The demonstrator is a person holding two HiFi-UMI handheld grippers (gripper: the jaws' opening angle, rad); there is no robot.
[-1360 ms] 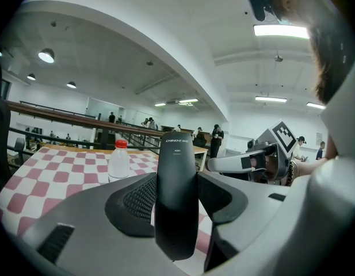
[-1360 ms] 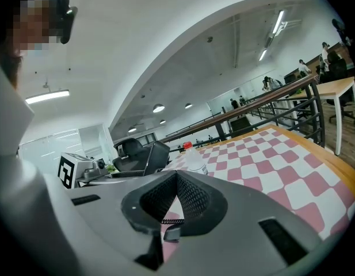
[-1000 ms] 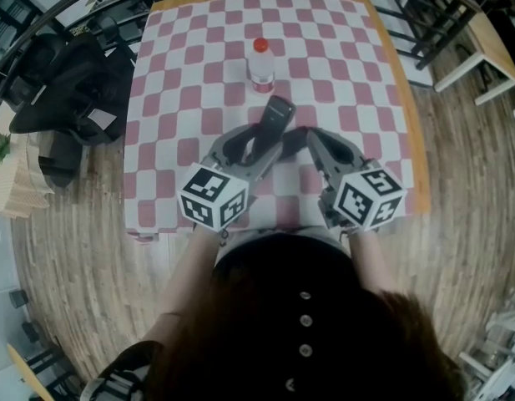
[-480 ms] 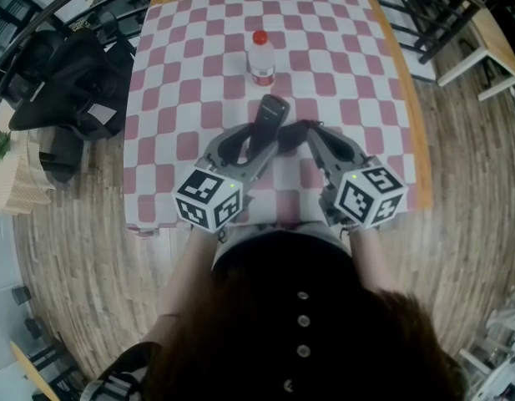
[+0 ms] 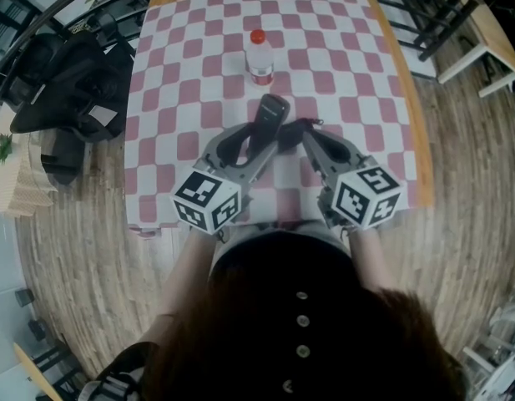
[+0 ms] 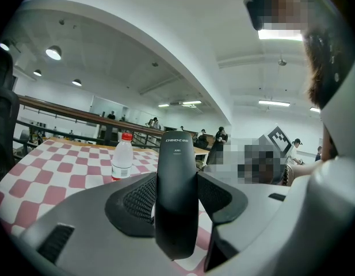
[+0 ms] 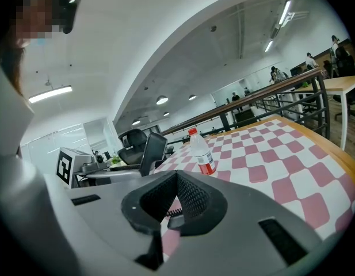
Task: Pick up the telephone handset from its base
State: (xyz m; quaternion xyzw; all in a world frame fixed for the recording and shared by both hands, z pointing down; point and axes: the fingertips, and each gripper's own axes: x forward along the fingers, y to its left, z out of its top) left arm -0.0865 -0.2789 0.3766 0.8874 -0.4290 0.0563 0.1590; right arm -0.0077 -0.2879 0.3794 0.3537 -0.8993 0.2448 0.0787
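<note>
A black telephone handset (image 5: 270, 114) stands upright between the jaws of my left gripper (image 5: 259, 146), above the near middle of the checked table (image 5: 349, 57). In the left gripper view the handset (image 6: 176, 177) fills the gap and both pads press on it; my left gripper (image 6: 176, 209) is shut on it. My right gripper (image 5: 300, 134) sits just right of the handset with its jaws together. In the right gripper view my right gripper (image 7: 175, 180) holds nothing I can make out. A coiled cord (image 7: 174, 212) shows below its tips. The handset (image 7: 153, 150) rises at the left. No base is visible.
A clear water bottle (image 5: 258, 57) with a red cap stands beyond the handset, also seen as the bottle (image 6: 122, 157) and the bottle (image 7: 201, 152). A black chair with bags (image 5: 65, 82) is left of the table. Railings run behind, and a wooden desk (image 5: 491, 40) stands at the right.
Almost nothing differs. The handset stays in my left gripper's hold, and the right gripper has edged slightly closer to it.
</note>
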